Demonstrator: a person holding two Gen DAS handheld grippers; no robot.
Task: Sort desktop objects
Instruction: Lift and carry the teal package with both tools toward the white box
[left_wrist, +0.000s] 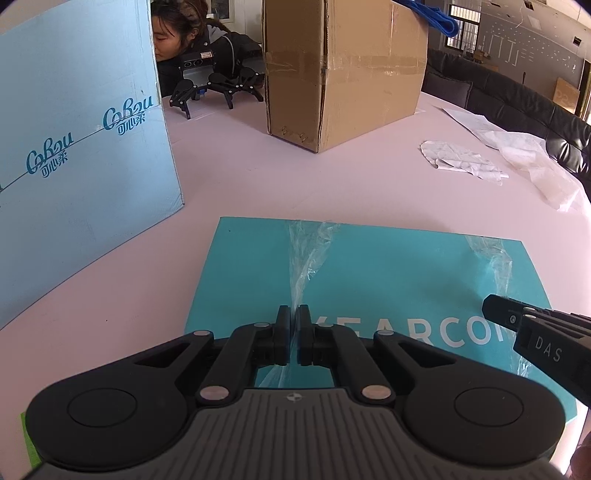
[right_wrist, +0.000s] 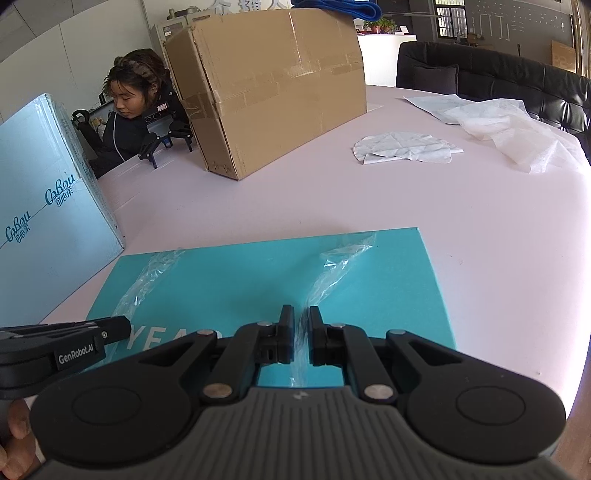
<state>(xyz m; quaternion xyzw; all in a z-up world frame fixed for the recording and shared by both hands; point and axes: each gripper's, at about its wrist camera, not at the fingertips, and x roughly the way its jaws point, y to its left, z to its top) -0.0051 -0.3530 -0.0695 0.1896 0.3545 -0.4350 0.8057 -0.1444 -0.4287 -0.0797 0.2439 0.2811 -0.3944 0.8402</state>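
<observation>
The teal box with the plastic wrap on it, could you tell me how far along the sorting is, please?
Done: nothing looks sorted yet. In hand: the left gripper and right gripper are each shut on a ridge of clear wrap atop the teal box. Left: the crumpled paper and white sheets still lie loose on the table, beside the cardboard box and blue box.

Three boxes: one teal, one pale-blue, one cardboard.

Teal board lettering partly hidden
</observation>
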